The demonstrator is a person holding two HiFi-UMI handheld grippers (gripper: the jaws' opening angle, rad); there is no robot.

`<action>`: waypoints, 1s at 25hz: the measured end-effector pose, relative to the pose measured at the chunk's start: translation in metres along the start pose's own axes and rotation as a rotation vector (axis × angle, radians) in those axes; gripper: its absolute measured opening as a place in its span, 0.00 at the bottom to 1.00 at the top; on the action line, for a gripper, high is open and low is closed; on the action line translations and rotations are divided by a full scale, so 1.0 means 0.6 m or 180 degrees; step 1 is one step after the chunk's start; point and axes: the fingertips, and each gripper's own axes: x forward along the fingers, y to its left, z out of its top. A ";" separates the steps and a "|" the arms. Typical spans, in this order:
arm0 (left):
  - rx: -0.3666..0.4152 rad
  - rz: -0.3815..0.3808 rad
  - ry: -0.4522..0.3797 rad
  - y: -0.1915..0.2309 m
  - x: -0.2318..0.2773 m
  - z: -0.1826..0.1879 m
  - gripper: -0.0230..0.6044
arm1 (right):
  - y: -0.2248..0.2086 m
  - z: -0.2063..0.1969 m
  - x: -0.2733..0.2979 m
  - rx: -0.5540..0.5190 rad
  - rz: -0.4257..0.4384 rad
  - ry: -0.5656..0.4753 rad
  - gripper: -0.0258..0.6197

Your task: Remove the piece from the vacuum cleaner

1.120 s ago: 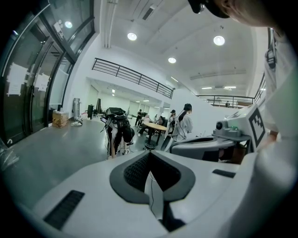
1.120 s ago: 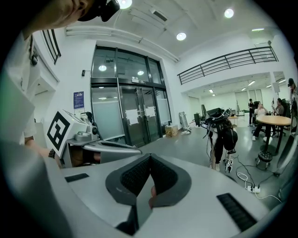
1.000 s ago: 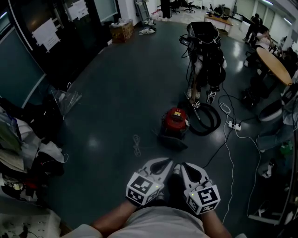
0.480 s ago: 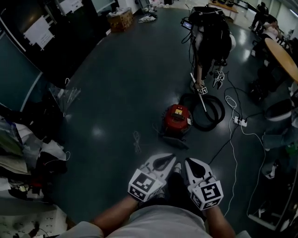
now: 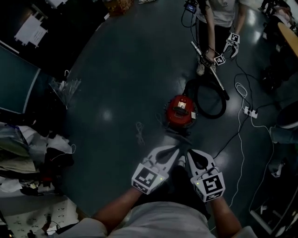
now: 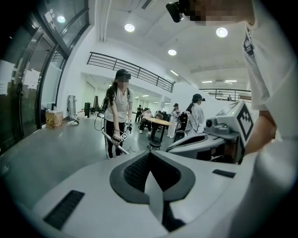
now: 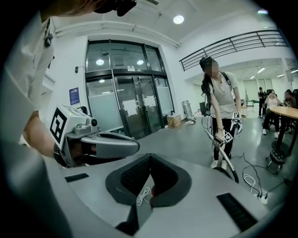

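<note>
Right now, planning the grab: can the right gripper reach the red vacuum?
Probably not yet: the vacuum sits on the floor ahead, apart from the shut right gripper, though the way looks open.

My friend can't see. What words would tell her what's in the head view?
Seen from above, a person's left gripper and right gripper, both shut and empty, point toward a red vacuum cleaner on a dark floor. Beyond it, another person holds a wand beside a looped black hose.
</note>
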 end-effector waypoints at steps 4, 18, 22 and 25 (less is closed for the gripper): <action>-0.0022 0.0026 -0.0001 0.044 0.041 -0.025 0.05 | -0.034 -0.047 0.053 0.0008 0.0024 0.0111 0.06; 0.0000 -0.0211 -0.0075 0.203 0.184 -0.241 0.05 | -0.193 -0.482 0.312 -0.0560 -0.0310 0.1158 0.09; -0.0048 -0.0207 -0.0081 0.241 0.223 -0.293 0.05 | -0.215 -0.646 0.381 -0.0933 -0.0127 0.1697 0.21; -0.0068 -0.0173 -0.0077 0.263 0.240 -0.326 0.05 | -0.233 -0.752 0.417 -0.1261 -0.0006 0.2061 0.25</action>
